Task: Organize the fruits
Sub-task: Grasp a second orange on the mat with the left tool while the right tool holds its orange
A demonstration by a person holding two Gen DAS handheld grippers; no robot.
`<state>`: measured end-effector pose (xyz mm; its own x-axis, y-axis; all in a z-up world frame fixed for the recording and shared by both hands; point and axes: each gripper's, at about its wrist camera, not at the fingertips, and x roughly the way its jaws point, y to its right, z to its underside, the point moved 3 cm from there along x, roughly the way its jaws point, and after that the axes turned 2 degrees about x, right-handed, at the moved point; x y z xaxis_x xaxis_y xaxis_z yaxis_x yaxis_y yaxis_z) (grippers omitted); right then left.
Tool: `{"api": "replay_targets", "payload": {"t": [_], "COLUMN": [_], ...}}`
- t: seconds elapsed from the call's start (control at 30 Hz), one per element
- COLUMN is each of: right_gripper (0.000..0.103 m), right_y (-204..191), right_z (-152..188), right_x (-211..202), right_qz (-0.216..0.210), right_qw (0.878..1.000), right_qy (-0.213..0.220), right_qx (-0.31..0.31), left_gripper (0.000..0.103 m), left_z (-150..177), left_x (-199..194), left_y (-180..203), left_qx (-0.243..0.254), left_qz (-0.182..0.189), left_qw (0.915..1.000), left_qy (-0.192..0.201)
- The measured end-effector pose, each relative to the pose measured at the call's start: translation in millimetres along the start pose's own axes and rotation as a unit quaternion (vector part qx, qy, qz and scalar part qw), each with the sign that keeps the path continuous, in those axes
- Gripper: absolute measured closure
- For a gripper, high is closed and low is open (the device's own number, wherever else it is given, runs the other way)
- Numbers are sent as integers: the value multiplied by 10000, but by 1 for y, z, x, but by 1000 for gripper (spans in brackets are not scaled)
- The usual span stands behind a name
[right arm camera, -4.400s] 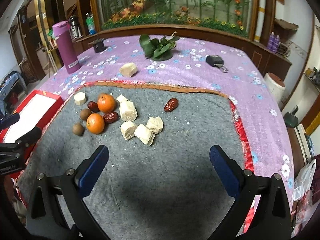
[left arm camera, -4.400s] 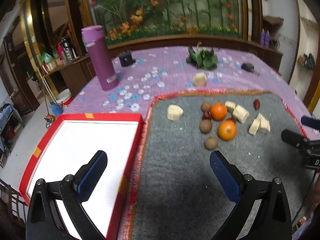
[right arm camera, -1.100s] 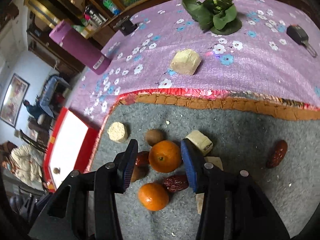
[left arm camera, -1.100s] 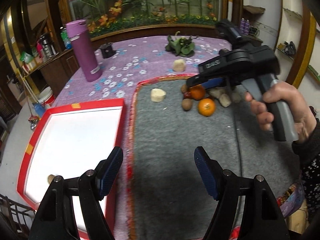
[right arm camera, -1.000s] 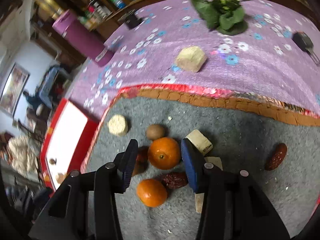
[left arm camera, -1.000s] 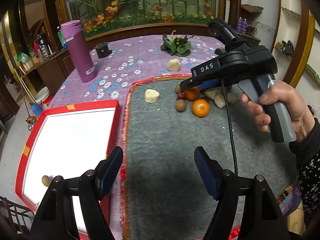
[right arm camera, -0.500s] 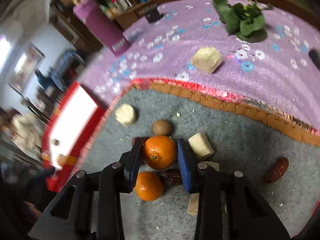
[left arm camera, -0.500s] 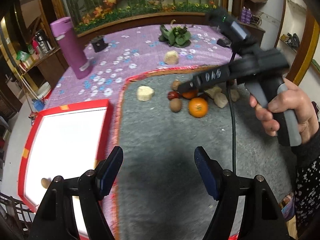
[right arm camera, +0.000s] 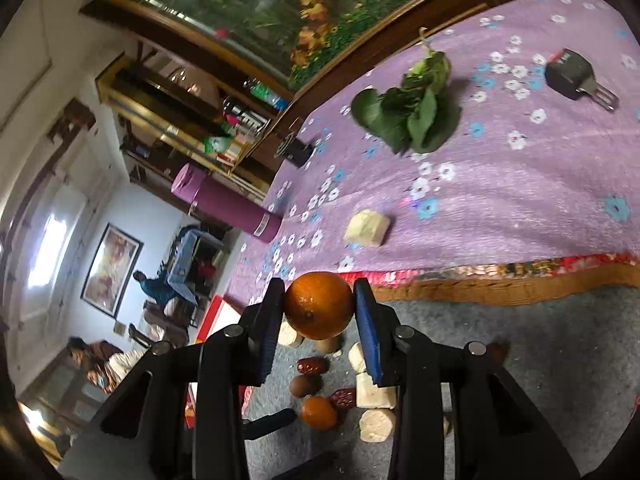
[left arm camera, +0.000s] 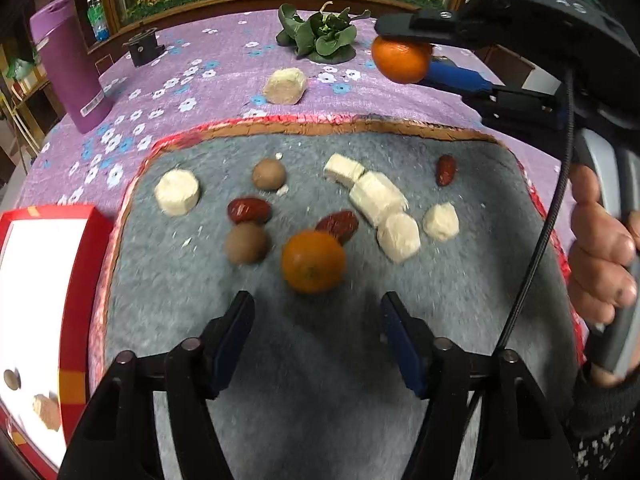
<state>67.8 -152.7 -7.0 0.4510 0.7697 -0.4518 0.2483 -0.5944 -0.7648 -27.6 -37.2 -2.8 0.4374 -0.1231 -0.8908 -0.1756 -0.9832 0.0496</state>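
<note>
My right gripper (right arm camera: 320, 312) is shut on an orange (right arm camera: 319, 310) and holds it well above the grey mat; the left wrist view shows that orange (left arm camera: 401, 59) lifted at the upper right, between the pads. A second orange (left arm camera: 313, 261) lies on the grey mat (left arm camera: 320, 360), just ahead of my left gripper (left arm camera: 316, 332), which is open and holds nothing. Around it lie two brown round fruits (left arm camera: 245, 242), three red dates (left arm camera: 249, 211) and several pale banana chunks (left arm camera: 378, 199). The red-rimmed white tray (left arm camera: 76, 280) at the left holds two small pieces.
A purple bottle (left arm camera: 68, 64), a small black object (left arm camera: 143, 46), leafy greens (left arm camera: 320, 36) and one loose pale chunk (left arm camera: 285, 86) sit on the purple flowered cloth beyond the mat. A black key fob (right arm camera: 572, 74) lies far right. A hand (left arm camera: 600, 252) holds the right gripper.
My right gripper closed on one orange and lifted it off the mat, tilting as it rose. My left gripper moved forward toward the fruit pile, staying open.
</note>
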Motion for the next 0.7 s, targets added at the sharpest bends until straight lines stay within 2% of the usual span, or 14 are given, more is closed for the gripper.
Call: {"api": "replay_targets", "payload": {"t": [0.1, 0.23, 0.27, 0.3, 0.37, 0.43, 0.53, 0.7], "right_gripper": [66, 66, 66, 66, 66, 66, 66, 66], "right_y": [5, 11, 11, 12, 8, 5, 6, 3], "right_z": [-2, -6, -6, -6, -5, -5, -5, -2], "right_x": [-1, -1, -1, -1, -2, -3, -3, 4], "right_qz": [38, 66, 37, -1, -156, -210, -194, -217], "right_qw": [9999, 9996, 9996, 9996, 9995, 9994, 9995, 9995], "right_qy": [23, 28, 0, -9, -25, 3, 15, -69], "right_qx": [136, 264, 277, 280, 291, 257, 254, 204], "left_gripper": [48, 50, 52, 63, 69, 70, 70, 71], "left_z": [-6, -10, -11, -12, -13, -15, -13, -5], "left_x": [10, 14, 14, 14, 15, 17, 16, 5], "left_y": [2, 6, 7, 6, 4, 0, 1, -3], "left_qx": [33, 206, 232, 285, 395, 365, 442, 292], "left_qz": [-8, -88, -90, -115, -142, -54, -84, -84], "left_qw": [10000, 9997, 9997, 9994, 9989, 9990, 9983, 9981], "left_qy": [-48, 42, 73, 125, 205, 270, 375, 544]}}
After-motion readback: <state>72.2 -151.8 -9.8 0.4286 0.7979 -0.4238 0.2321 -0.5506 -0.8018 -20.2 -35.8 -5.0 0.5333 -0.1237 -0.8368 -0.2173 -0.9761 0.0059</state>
